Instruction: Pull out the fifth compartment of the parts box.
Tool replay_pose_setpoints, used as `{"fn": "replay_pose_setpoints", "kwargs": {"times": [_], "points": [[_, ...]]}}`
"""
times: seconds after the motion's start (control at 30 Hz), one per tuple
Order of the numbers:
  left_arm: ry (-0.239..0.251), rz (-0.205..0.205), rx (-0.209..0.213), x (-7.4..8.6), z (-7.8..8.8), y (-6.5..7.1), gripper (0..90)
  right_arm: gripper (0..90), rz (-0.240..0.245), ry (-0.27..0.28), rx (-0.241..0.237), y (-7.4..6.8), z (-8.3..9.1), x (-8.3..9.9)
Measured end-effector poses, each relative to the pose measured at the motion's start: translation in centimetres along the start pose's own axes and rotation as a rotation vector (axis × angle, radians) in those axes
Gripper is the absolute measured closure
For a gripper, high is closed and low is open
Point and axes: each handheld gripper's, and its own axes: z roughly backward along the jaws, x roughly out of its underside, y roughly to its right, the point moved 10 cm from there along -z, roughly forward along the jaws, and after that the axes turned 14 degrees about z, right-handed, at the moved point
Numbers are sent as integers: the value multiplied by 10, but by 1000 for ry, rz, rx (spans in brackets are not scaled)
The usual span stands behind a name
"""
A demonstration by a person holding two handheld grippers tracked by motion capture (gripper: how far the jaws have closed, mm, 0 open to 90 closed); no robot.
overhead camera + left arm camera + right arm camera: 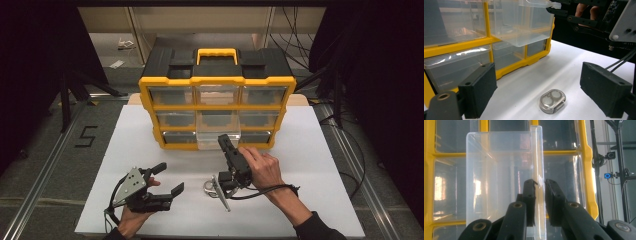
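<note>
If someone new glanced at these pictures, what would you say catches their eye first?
First, the yellow and black drawer cabinet at the back of the white table, with one clear drawer in its bottom row pulled out. The right tool is closed on that drawer's front lip. Nearer the person, a small silver two-disc object lies on the table before the open left tool.

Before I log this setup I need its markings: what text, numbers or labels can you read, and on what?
"5": a dark numeral on the grey floor, left of the white table.
The yellow drawer cabinet, its clear drawer and the small metal case show no readable text.
</note>
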Motion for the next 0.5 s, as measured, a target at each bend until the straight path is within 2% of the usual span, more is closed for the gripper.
{"fn": "replay_pose_setpoints", "kwargs": {"times": [0.33,0.43,0.47,0.5], "points": [[1,0,0,0,0,0,134,789,3,9,2,-1,2,-3],[1,1,-2,0,0,-1,134,781,-7,12,0,-1,2,-3],[2,1,-2,0,0,-1,134,775,-31,7,-7,-2,2,-3],[2,1,-2,0,0,0,134,775,-31,7,-7,-2,2,-3]]}}
